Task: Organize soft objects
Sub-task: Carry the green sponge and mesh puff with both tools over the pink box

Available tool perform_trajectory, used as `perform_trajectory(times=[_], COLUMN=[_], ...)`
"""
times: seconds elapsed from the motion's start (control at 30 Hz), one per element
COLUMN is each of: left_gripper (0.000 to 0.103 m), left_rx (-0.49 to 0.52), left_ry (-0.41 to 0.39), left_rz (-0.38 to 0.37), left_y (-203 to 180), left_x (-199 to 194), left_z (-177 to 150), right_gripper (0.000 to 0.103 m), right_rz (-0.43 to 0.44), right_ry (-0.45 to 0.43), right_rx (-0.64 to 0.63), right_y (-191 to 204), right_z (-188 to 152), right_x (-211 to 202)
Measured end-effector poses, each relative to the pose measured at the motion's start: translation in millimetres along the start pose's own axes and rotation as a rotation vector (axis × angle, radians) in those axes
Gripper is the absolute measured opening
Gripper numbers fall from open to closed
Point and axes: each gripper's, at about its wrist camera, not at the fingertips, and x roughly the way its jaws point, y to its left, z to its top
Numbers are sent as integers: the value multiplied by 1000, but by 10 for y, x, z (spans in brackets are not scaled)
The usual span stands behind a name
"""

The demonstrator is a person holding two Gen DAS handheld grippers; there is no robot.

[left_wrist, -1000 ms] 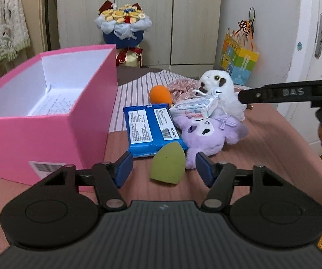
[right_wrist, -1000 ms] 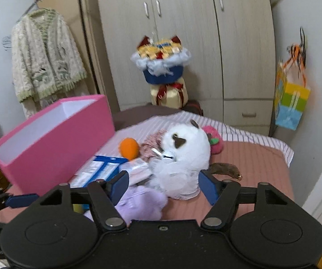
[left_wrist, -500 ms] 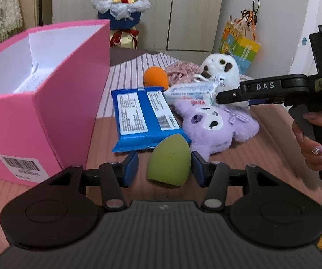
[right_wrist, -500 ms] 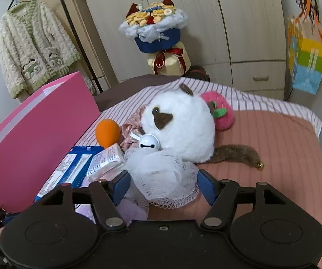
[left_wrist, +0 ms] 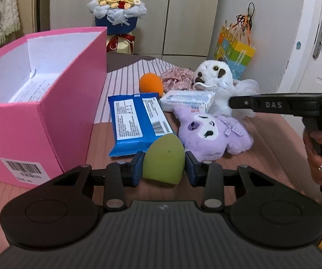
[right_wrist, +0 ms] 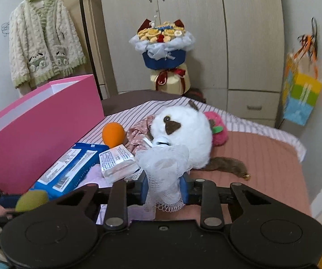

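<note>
My left gripper [left_wrist: 163, 164] is shut on a green makeup sponge [left_wrist: 164, 158], which also shows in the right wrist view [right_wrist: 32, 199]. My right gripper [right_wrist: 163, 187] is shut on a white mesh bath puff [right_wrist: 164, 168], in front of the white plush cat [right_wrist: 183, 132]. The open pink box [left_wrist: 37, 103] stands at the left. On the bed lie a purple plush [left_wrist: 212, 134], an orange sponge [left_wrist: 150, 83], a blue wipes pack [left_wrist: 136, 122], a tissue pack [left_wrist: 187, 99] and pink floral fabric [left_wrist: 176, 78].
A red strawberry plush [right_wrist: 218, 126] and a brown tail with a bell [right_wrist: 228, 164] lie behind the cat. A flower bouquet [right_wrist: 163, 44] stands by the wardrobe. A colourful gift bag [right_wrist: 299, 98] hangs at the right. A cardigan [right_wrist: 42, 47] hangs at the left.
Both grippers moved forward and closed: the left one onto the green sponge, the right one onto the white mesh puff.
</note>
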Motion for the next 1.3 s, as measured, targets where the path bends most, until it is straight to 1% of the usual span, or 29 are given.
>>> perform_trajectory(times=[0.2, 0.3, 0.4, 0.57, 0.7, 0.77, 0.9, 0.97, 1.03, 1.3], left_gripper=[38, 38, 38, 38, 38, 38, 37, 37, 37, 37], left_rx=[-14, -18, -25, -30, -38, -25, -10, -4, -10, -9], left_ry=[9, 13, 17, 13, 23, 32, 57, 61, 71, 130], left_rz=[-22, -17, -13, -11, -20, -18, -12, -2, -8, -40], left_y=[-11, -9, -3, 6, 35, 33, 50, 72, 118, 319], left_x=[-52, -72, -94, -168, -210, -237, -352, -421, -478, -718], left_z=[8, -1, -6, -15, -12, -21, -56, -72, -78, -82], right_gripper=[32, 32, 32, 32, 32, 32, 33, 33, 32, 33], right_rz=[-46, -58, -58, -25, 23, 56, 115, 157, 196, 297], right_ry=[-23, -36, -43, -46, -18, 8, 74, 108, 136, 203], right_rx=[-3, -9, -11, 10, 30, 30, 2, -12, -17, -80], right_y=[-10, -10, 13, 60, 116, 167, 316, 404, 484, 882], right_z=[-27, -40, -68, -100, -135, -169, -234, -268, -281, -276], right_x=[-218, -329, -430, -590, -719, -759, -794, -815, -836, -970])
